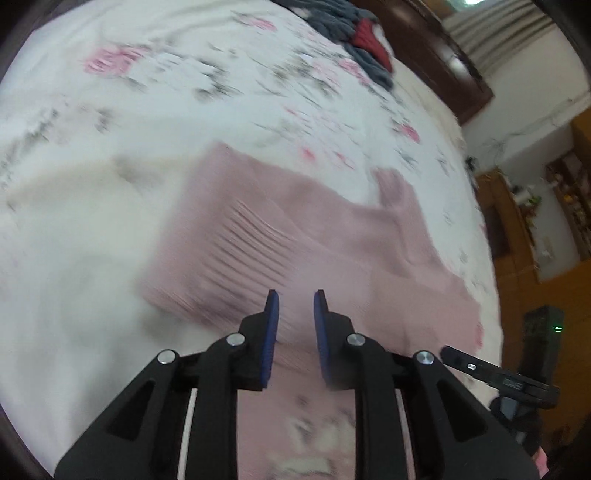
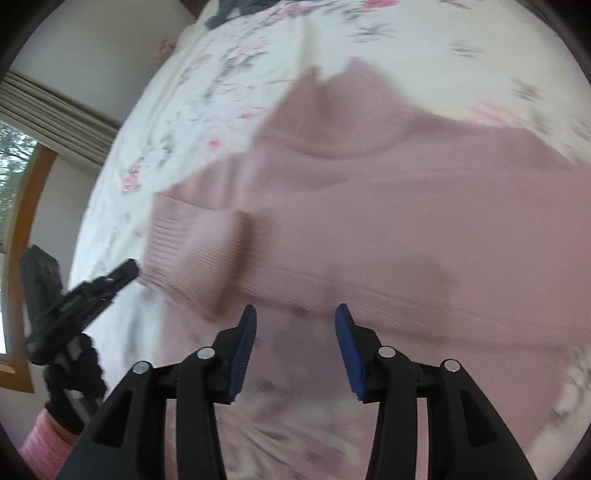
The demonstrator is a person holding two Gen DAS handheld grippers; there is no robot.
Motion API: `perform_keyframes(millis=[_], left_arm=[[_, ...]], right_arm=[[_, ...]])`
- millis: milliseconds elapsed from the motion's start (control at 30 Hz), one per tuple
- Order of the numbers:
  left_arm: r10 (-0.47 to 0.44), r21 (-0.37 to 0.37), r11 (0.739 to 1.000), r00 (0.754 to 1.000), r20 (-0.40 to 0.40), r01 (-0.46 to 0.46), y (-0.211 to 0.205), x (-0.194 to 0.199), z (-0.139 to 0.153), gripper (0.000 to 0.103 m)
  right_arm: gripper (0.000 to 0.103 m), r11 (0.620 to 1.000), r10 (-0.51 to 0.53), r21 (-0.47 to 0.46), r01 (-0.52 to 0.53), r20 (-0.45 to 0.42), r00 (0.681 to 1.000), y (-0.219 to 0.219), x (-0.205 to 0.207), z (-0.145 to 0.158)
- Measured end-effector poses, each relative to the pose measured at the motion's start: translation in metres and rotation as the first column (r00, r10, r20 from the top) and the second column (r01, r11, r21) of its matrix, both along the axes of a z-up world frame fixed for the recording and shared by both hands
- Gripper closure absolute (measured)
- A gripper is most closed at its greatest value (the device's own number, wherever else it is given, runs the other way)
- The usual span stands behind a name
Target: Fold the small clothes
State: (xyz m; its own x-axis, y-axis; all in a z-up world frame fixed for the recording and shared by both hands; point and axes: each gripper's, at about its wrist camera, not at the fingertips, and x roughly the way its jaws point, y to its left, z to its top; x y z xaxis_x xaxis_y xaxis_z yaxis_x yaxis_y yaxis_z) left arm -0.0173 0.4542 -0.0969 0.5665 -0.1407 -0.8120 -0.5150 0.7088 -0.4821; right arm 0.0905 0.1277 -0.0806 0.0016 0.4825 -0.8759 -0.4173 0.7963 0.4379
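The left claw (image 1: 295, 295) and the right claw (image 2: 294, 310) are both open and hold nothing. Just past them, a pink knit sweater (image 1: 295, 229) lies spread on the flowery bed (image 1: 166, 74). It looks soft, floppy and light. The ribbed cuff (image 2: 192, 243) looks like a good thick edge to pinch. Far away sits a gray and red pile (image 1: 354, 33).
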Motion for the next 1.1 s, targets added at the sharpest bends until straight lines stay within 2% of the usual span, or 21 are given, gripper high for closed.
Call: perform_keyframes(millis=[100,200,300,433,467,500,533,633,733,833,967,1100], left_arm=[[-0.002,0.056,0.998,0.997,-0.079,0.006,0.008,0.014,-0.015,0.085],[-0.020,0.068,0.997,0.991,-0.129,0.029,0.013,0.019,-0.035,0.085],[-0.028,0.060,0.998,0.991,-0.130,0.036,0.014,0.023,-0.045,0.085],[-0.025,0.030,0.999,0.993,-0.116,0.029,0.019,0.023,-0.043,0.084],[-0.021,0.022,0.999,0.994,-0.109,0.024,0.020,0.021,-0.040,0.084],[-0.018,0.017,1.000,0.995,-0.100,0.020,0.022,0.018,-0.036,0.084],[-0.016,0.023,1.000,0.996,-0.093,0.019,0.023,0.015,-0.031,0.083],[-0.008,0.041,0.999,0.997,-0.078,0.011,0.024,0.009,-0.020,0.083],[-0.004,0.057,0.998,0.998,-0.067,0.007,0.024,0.009,-0.012,0.083],[-0.021,0.088,0.996,0.998,-0.063,0.027,0.016,0.013,-0.007,0.083],[-0.067,0.098,0.992,0.995,-0.072,0.074,-0.002,0.026,-0.008,0.083],[-0.117,0.113,0.985,0.988,-0.103,0.129,-0.022,0.041,-0.019,0.083]], right_arm=[[0.058,0.999,0.018,0.034,-0.016,-0.065,0.998,0.038,0.003,-0.011],[0.057,0.999,0.030,0.038,-0.026,-0.121,0.992,0.064,0.000,-0.024],[0.057,0.999,0.034,0.028,-0.030,-0.158,0.987,0.084,-0.006,-0.039],[0.058,1.000,0.026,-0.012,-0.029,-0.196,0.980,0.103,-0.008,-0.060],[0.061,0.999,0.027,-0.026,-0.033,-0.208,0.978,0.107,-0.009,-0.065],[0.075,0.999,0.032,-0.027,-0.039,-0.213,0.977,0.109,-0.009,-0.068],[0.083,0.998,0.044,-0.039,-0.052,-0.202,0.978,0.112,-0.010,-0.068],[0.094,0.997,0.065,-0.031,-0.072,-0.191,0.979,0.106,-0.009,-0.061],[0.094,0.998,0.058,0.009,-0.058,-0.174,0.983,0.089,-0.004,-0.043],[0.095,0.999,0.052,0.003,-0.052,-0.102,0.993,0.071,0.002,-0.019],[0.095,0.997,0.050,-0.061,-0.049,0.014,0.999,0.049,0.011,0.005],[0.095,0.990,0.020,-0.138,-0.013,0.053,0.998,0.025,0.026,0.001]])
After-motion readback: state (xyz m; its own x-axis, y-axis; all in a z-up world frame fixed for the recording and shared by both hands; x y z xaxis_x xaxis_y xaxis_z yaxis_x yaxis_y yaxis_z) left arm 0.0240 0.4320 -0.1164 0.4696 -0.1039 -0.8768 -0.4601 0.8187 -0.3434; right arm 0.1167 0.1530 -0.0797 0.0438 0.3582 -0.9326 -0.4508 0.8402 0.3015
